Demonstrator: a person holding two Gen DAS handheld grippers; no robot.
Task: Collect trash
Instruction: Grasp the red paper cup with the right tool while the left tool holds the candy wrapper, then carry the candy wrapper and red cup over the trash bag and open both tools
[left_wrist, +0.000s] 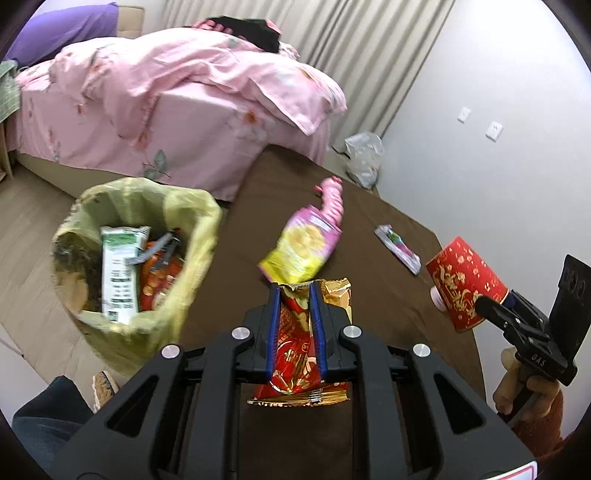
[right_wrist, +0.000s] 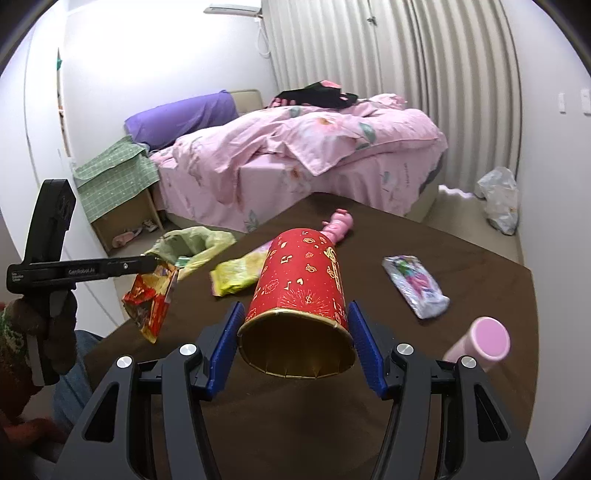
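L gripper (left_wrist: 297, 288) pinching red-gold snack wrapper (left_wrist: 299, 332) clear of brown table (left_wrist: 369, 229), R gripper (right_wrist: 295, 332) clamping red paper cup (right_wrist: 301, 280) sideways w/ wide jaws; mid-collection, next probably carrying both over green-lined trash bin (left_wrist: 133, 206) at table's left & releasing.

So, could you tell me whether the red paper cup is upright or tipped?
Tipped: the red paper cup lies sideways between the right gripper pads, base toward the camera.
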